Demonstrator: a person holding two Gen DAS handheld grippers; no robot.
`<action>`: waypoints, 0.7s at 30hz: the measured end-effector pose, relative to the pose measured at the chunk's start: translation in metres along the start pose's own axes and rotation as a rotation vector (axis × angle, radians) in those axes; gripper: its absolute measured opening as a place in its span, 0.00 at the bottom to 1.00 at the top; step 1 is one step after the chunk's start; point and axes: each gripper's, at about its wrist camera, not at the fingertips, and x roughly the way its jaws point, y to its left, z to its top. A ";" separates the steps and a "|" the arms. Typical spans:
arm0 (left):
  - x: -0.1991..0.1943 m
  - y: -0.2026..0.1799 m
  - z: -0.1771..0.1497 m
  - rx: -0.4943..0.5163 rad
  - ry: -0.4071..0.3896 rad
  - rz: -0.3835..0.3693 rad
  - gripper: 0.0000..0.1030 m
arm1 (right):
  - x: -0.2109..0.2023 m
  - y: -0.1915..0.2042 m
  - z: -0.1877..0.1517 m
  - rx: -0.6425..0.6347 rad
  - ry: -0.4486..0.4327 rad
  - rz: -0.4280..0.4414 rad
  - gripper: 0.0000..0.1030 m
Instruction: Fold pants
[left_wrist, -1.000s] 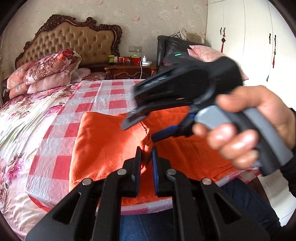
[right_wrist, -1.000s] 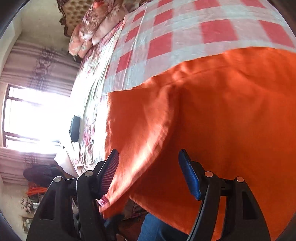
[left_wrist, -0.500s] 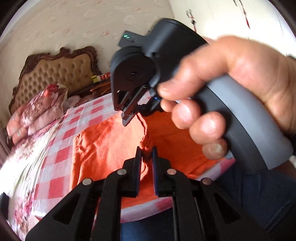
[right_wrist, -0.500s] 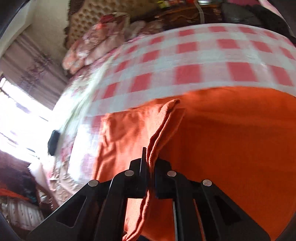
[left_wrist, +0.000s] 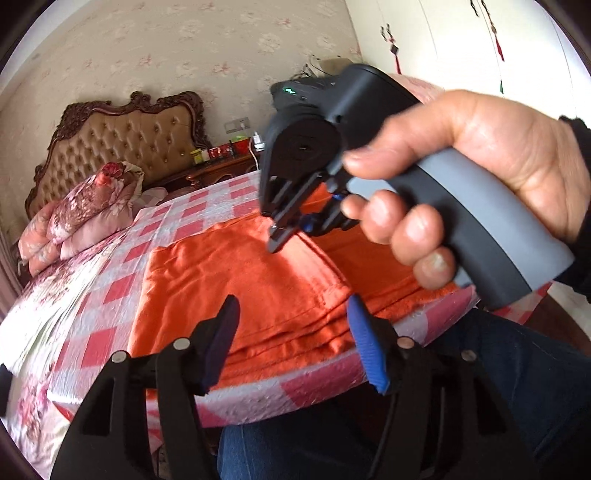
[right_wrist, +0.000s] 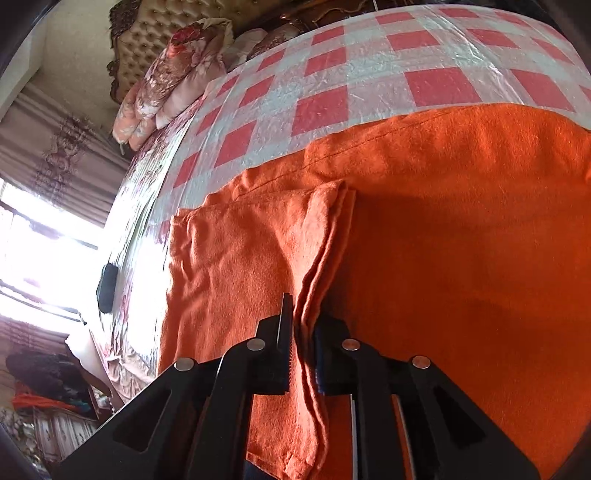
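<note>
Currently, status by item:
Pants: orange fleece pants, partly folded, lying flat at the near edge of the bed; a lighter folded flap lies over the left part, its doubled edge running up the middle of the right wrist view.
Right gripper: black 2-finger right gripper pinches that doubled edge of the flap; cloth fills the narrow gap between the pads, and the jaws have just eased open slightly, still gripping.
Right hand: bare hand wraps the grey handle, seen in the left wrist view above the pants; a dark sleeve shows at the wrist.
Left gripper: black left gripper with 1 blue pad, jaws spread and just opened; nothing between them, fingertips hang over the near edge of the pants.
Bed cover: red-and-white checked sheet under the pants, floral quilt beside it on the left.
Far end: pink floral pillows stacked against a tufted tan headboard with carved dark wood frame.
Nightstand: dark wood nightstand holding small items too small to tell.
Foreground: blue denim legs at the bed edge.
</note>
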 end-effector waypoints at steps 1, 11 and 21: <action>-0.003 0.001 -0.003 -0.003 -0.007 0.012 0.60 | -0.006 -0.004 -0.006 -0.013 -0.003 -0.003 0.15; -0.011 -0.024 0.000 0.126 -0.041 0.039 0.62 | -0.037 0.003 -0.006 -0.027 -0.055 0.063 0.07; 0.033 -0.053 0.009 0.261 0.052 0.093 0.14 | -0.058 0.002 -0.006 -0.029 -0.068 0.035 0.07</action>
